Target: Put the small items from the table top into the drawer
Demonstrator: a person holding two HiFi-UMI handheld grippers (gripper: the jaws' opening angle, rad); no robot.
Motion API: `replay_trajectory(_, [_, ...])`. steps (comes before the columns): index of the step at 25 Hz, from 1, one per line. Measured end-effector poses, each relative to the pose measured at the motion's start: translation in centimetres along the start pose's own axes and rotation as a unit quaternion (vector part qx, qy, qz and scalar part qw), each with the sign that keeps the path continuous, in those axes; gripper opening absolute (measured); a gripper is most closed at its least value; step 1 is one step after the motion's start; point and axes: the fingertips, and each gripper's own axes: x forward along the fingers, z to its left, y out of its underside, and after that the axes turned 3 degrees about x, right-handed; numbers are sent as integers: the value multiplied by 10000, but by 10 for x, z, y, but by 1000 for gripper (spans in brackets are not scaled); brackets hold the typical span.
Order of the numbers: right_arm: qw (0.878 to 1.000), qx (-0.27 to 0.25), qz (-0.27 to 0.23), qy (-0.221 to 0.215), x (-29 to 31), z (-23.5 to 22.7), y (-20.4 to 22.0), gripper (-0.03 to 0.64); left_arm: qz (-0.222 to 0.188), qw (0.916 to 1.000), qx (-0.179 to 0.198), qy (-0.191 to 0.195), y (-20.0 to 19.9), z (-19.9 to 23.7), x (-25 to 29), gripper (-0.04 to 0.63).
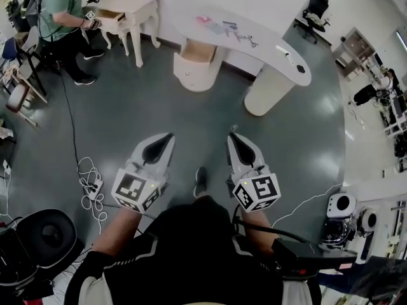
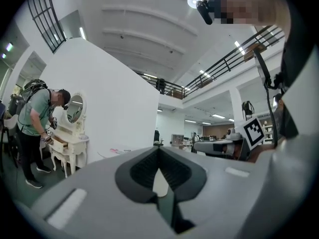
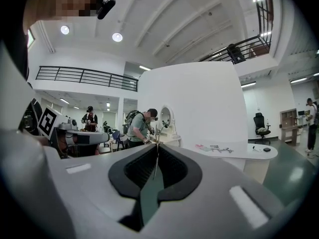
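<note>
Several small items (image 1: 226, 29) lie on the long white curved table (image 1: 191, 5) at the far side of the floor; the right gripper view shows these items (image 3: 215, 148) too. A white piece (image 1: 284, 51) and a black piece (image 1: 300, 68) sit near the table's right end. Under the table stands a round pedestal (image 1: 189, 68) with a tan, open-looking top section. My left gripper (image 1: 164, 138) and right gripper (image 1: 234, 137) are held side by side over the grey floor, well short of the table. Both are shut, with nothing between the jaws.
A person (image 1: 60, 11) stands at a white vanity table (image 1: 130, 8) with an open drawer at far left. Cables (image 1: 92, 189) lie on the floor to my left, beside black equipment (image 1: 51, 237). White devices (image 1: 340, 205) stand at right; an office chair (image 1: 315, 8) beyond the table.
</note>
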Motion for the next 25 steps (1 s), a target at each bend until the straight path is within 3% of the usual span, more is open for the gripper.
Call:
replay_trajectory(12, [9992,39,-182,-351,82,-44,-20,17,20,9996,-33,-290,-18,52,62,0])
replay_trajectory(25, [9987,161,-199,-436,137,-124,-36,17,-8,9995,-17,-320,-29,71,154,0])
